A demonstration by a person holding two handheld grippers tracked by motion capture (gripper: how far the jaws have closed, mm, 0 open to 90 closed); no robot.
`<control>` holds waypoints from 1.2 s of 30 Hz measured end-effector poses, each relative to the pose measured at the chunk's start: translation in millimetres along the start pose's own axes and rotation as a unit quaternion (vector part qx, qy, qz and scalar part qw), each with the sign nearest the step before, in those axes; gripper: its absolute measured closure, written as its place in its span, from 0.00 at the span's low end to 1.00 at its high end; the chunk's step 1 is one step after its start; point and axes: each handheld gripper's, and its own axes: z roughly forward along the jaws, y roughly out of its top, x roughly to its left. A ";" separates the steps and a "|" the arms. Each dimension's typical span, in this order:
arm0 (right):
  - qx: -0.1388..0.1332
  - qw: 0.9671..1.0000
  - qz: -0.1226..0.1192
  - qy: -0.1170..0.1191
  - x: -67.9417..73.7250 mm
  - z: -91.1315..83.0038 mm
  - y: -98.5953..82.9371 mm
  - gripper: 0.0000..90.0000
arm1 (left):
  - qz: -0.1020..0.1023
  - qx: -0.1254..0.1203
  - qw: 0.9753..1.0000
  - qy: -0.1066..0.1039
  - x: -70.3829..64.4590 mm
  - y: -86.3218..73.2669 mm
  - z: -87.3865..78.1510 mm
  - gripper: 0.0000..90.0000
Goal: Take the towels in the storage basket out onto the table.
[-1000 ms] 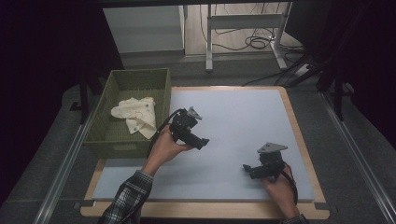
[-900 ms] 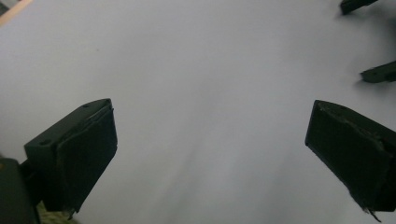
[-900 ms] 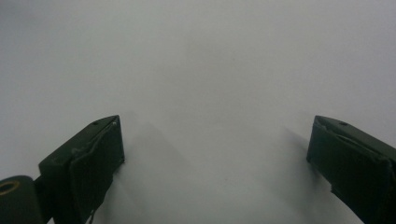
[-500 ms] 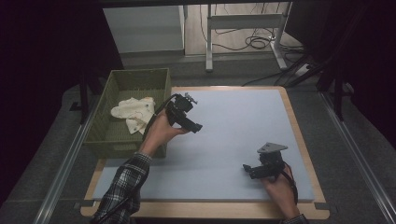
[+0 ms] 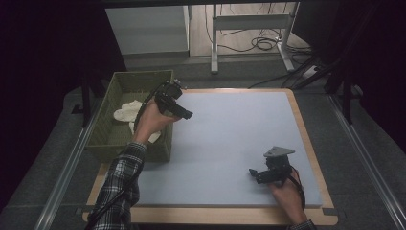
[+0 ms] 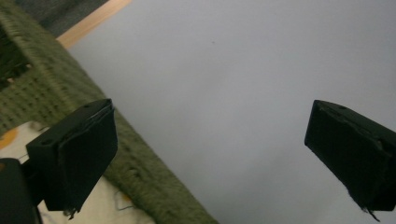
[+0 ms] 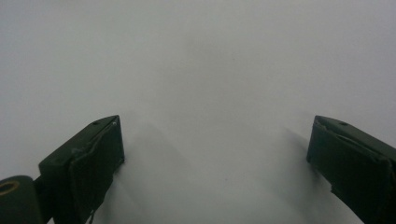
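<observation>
Leftward goes the left claw, now over the woven green basket's rim at the worktop's left edge, jaws wide and empty, lining up on the cream cloth inside; right claw idles open, empty.

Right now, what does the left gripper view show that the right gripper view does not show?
The left gripper view shows the woven green basket crossing its lower left, some pale cloth inside it, and a strip of the table's wooden edge at the top left. The right gripper view has none of these; beyond its own jaws it shows just the plain grey mat. Both views share two black jaws standing wide apart with nothing between them, and the same grey mat behind. So the left gripper and the right gripper are both open.
</observation>
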 end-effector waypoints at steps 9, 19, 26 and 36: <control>0.000 1.000 0.000 0.000 0.0 0.0 0.0 0.04 | -0.050 0.004 0.998 0.029 48.5 -15.0 -11.0 0.03; 0.000 1.000 0.000 0.000 0.0 0.0 0.0 0.04 | -0.094 0.008 0.995 0.041 85.7 -38.1 -5.8 0.02; 0.000 1.000 0.000 0.000 0.0 0.0 0.0 0.04 | -0.114 0.031 0.992 0.040 106.7 -60.2 16.3 0.02; 0.000 1.000 0.000 0.000 0.1 0.0 0.0 0.04 | -0.130 0.085 0.986 0.053 125.7 -82.3 52.4 0.01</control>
